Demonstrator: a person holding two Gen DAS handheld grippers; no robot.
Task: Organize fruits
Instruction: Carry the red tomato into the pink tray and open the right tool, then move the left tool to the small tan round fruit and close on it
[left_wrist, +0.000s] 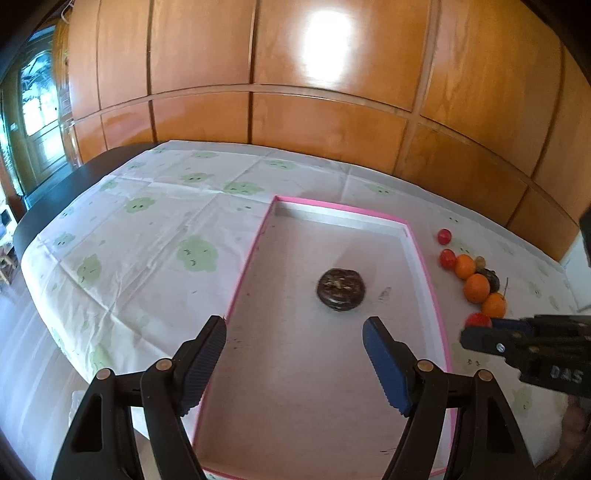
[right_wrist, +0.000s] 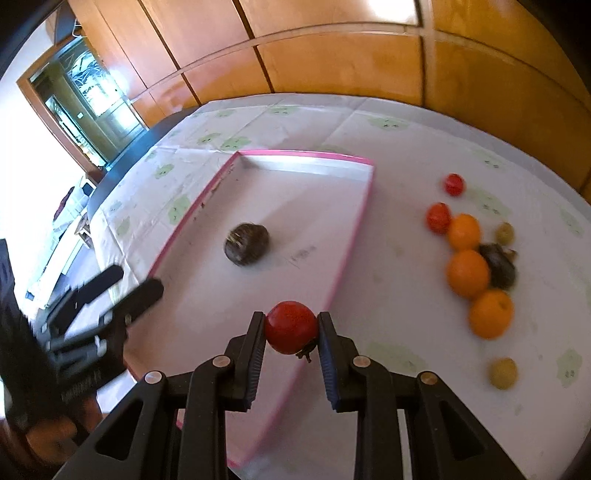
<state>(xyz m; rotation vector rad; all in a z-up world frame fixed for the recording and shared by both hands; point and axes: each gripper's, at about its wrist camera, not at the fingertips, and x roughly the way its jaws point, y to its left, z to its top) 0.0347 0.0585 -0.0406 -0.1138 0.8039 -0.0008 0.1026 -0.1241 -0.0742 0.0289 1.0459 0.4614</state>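
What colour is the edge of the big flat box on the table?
Pink. The box's rim shows best in the left wrist view.

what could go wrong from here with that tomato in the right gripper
1. The right gripper pinches the round red tomato only at its sides, so it could slip out or bruise.
2. It sits above the pink tray's near rim; released early, the tomato may hit the edge and roll onto the tablecloth.
3. The open left gripper hangs over the same tray beside the dark fruit; the two grippers could bump.
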